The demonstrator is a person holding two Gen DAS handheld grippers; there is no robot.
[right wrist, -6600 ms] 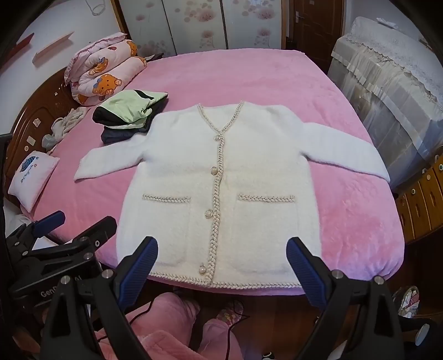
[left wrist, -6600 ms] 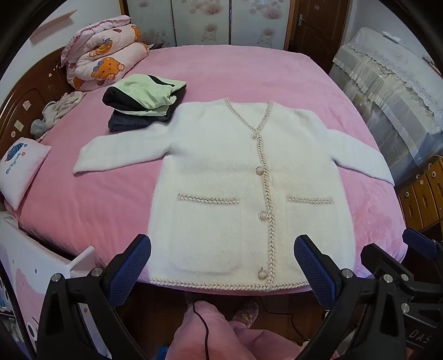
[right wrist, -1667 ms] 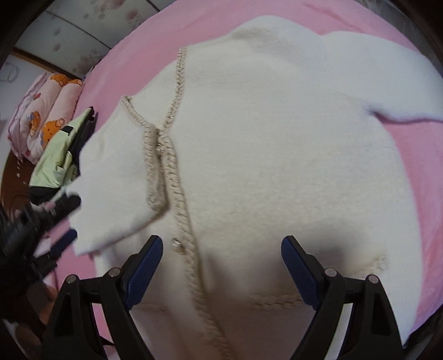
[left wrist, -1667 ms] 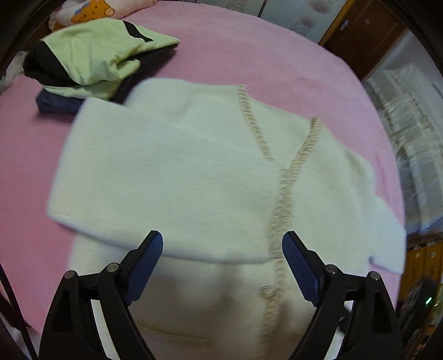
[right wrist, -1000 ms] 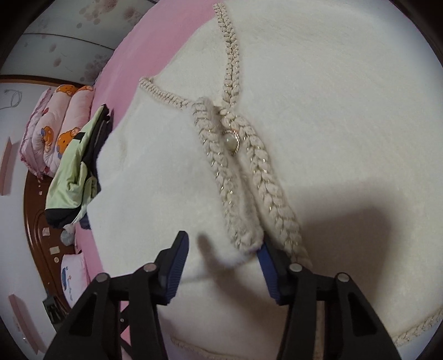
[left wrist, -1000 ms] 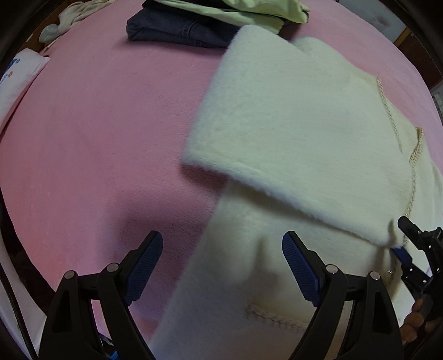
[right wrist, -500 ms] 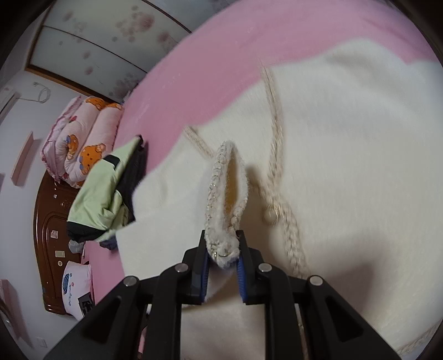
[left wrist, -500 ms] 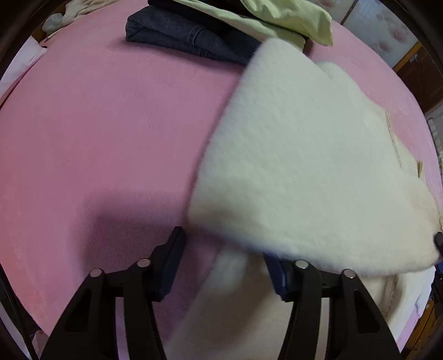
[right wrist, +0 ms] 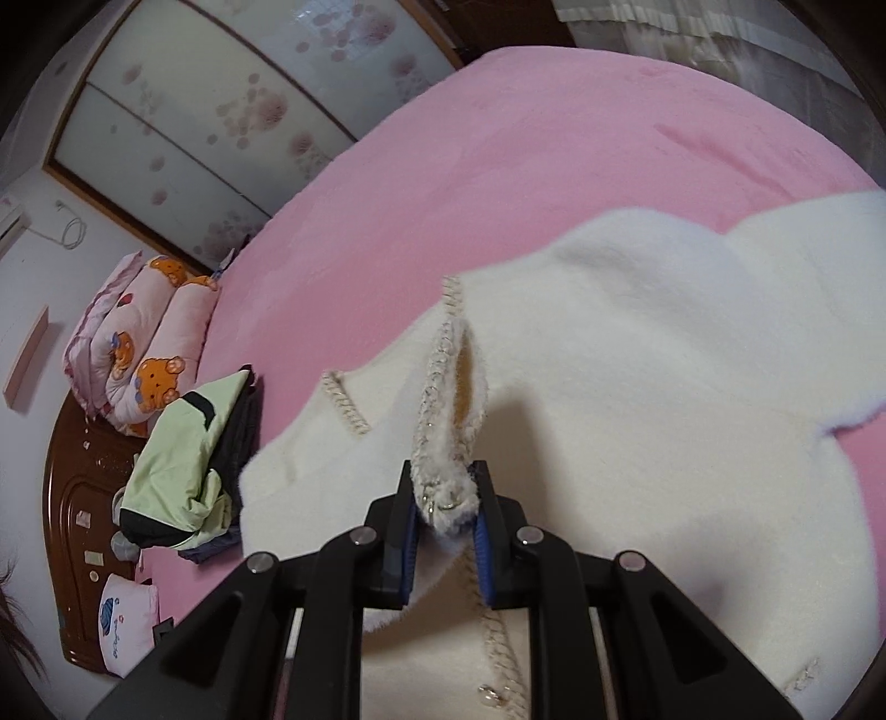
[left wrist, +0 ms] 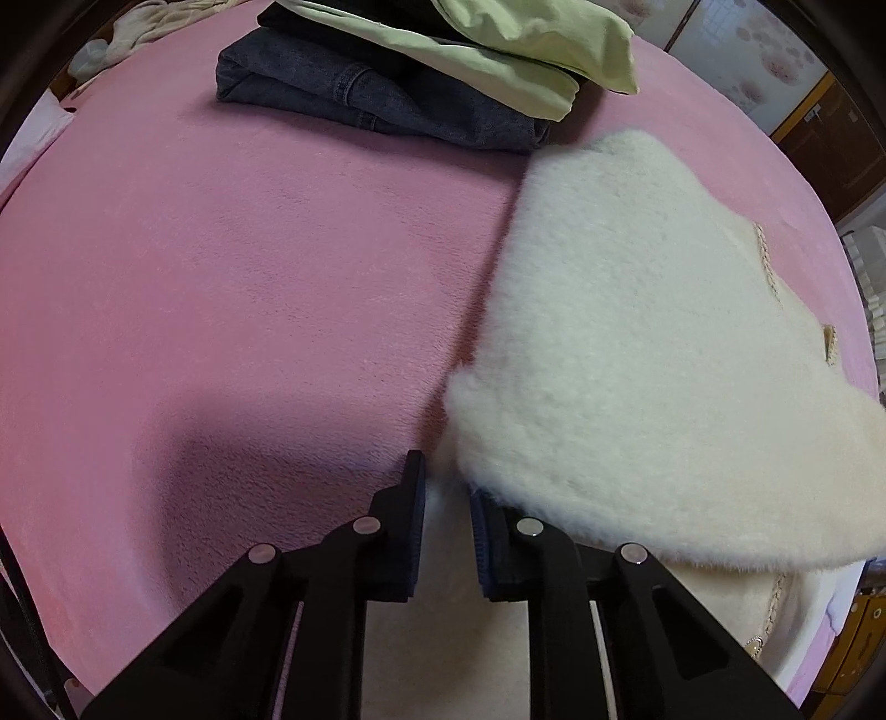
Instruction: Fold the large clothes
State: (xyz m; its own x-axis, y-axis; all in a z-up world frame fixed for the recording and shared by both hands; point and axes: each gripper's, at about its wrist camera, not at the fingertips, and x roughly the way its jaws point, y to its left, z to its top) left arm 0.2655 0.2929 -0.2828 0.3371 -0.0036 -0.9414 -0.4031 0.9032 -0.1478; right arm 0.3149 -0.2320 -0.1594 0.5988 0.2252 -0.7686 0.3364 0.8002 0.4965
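A fluffy white cardigan [left wrist: 637, 343] with braided trim lies on the pink bed [left wrist: 221, 288]. Its left sleeve is folded across the body. My left gripper [left wrist: 446, 493] is shut on the cardigan's left side edge, just below the folded sleeve. In the right wrist view my right gripper [right wrist: 446, 501] is shut on the braided front placket [right wrist: 443, 399] of the cardigan [right wrist: 664, 399] near a button and lifts it into a raised fold. The other sleeve [right wrist: 819, 249] lies spread to the right.
A stack of folded clothes, green top [left wrist: 498, 50] over dark jeans [left wrist: 360, 94], lies just beyond the cardigan. It also shows at left in the right wrist view [right wrist: 188, 465]. A rolled bear-print quilt [right wrist: 144, 349], a small pillow [right wrist: 124, 615] and the wooden headboard [right wrist: 83, 498] are at the left.
Both grippers have shut. The left closed on the cardigan's side edge under the folded sleeve. The right, shut on the placket, has raised it further off the bed.
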